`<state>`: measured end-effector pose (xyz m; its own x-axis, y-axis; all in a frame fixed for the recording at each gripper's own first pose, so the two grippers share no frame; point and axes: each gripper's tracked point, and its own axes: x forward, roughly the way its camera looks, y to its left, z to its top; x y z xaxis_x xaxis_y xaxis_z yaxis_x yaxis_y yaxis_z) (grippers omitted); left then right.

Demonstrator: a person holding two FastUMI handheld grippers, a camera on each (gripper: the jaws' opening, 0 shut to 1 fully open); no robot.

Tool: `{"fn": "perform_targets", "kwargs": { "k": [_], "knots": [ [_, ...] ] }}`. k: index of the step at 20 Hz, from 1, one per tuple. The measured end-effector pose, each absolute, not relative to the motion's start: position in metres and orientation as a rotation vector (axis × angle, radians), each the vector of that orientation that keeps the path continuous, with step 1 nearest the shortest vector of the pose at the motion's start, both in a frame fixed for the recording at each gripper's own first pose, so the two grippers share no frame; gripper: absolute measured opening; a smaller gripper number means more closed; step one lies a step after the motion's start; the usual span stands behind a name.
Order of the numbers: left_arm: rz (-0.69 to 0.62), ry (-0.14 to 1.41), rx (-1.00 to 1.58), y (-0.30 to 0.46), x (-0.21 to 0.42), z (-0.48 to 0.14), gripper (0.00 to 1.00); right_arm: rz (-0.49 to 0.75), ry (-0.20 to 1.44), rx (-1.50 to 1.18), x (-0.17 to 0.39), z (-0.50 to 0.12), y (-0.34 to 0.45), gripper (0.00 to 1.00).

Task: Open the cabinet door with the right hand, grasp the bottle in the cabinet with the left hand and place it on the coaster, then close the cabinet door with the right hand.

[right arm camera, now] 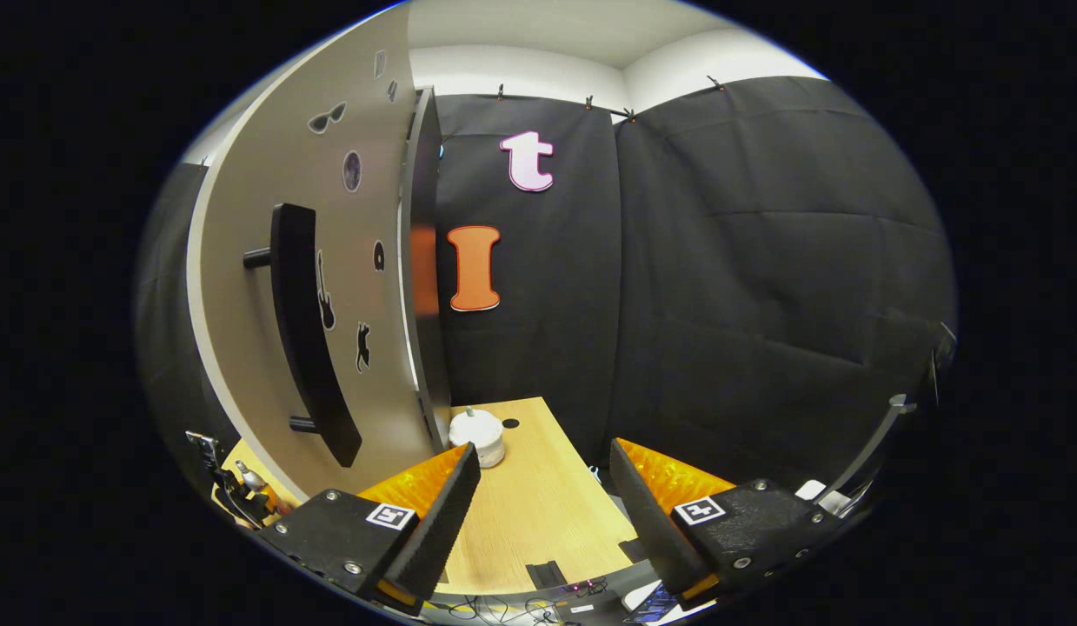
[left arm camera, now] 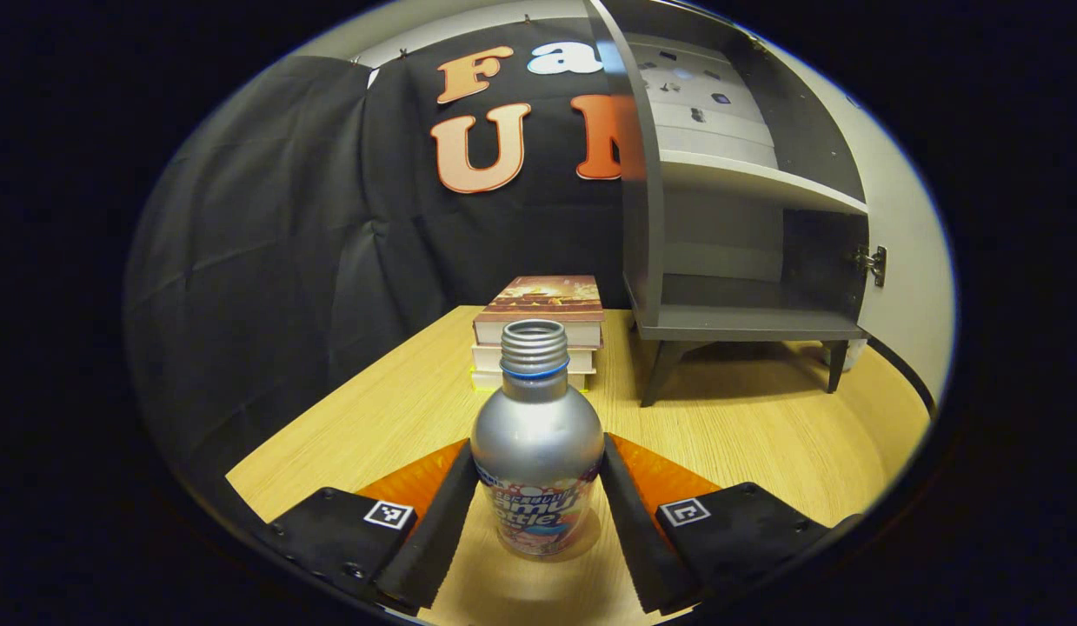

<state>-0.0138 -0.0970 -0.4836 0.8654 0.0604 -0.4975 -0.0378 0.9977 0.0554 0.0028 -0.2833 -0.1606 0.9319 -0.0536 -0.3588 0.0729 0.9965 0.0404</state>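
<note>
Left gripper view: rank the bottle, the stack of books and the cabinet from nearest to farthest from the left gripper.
1. Bottle: between the left gripper's fingers, on the table.
2. Stack of books: straight behind the bottle, mid-table.
3. Cabinet: farthest, right of the books, its door open.

bottle (left arm camera: 536,452) upright on tabletop (left arm camera: 747,435) between left fingers (left arm camera: 434,522); books (left arm camera: 538,326) behind it; cabinet (left arm camera: 747,217) far right
</note>
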Motion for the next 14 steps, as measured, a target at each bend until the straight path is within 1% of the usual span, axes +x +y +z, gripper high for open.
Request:
{"fn": "perform_targets", "kwargs": {
  "k": [5,6,7,8,9,13,14],
  "knots": [
    [0.069,0.541,0.027,-0.095,-0.027,-0.482,0.88,-0.060,0.371,0.059,0.004,-0.162,-0.285,0.93],
    [0.070,0.544,0.027,-0.095,-0.027,-0.482,0.88,-0.056,0.373,0.060,0.006,-0.163,-0.284,0.98],
    [0.071,0.548,0.027,-0.095,-0.027,-0.482,0.91,-0.052,0.374,0.062,0.006,-0.163,-0.284,0.93],
    [0.071,0.551,0.027,-0.097,-0.028,-0.481,0.92,-0.048,0.376,0.063,0.005,-0.165,-0.283,0.98],
    [0.073,0.555,0.029,-0.097,-0.030,-0.479,0.92,-0.045,0.375,0.063,0.005,-0.165,-0.282,0.93],
    [0.070,0.551,0.029,-0.101,-0.035,-0.466,0.92,-0.031,0.369,0.066,0.006,-0.163,-0.282,0.93],
    [0.070,0.549,0.031,-0.102,-0.038,-0.461,0.94,-0.026,0.367,0.067,0.009,-0.162,-0.282,0.99]
  ]
}}
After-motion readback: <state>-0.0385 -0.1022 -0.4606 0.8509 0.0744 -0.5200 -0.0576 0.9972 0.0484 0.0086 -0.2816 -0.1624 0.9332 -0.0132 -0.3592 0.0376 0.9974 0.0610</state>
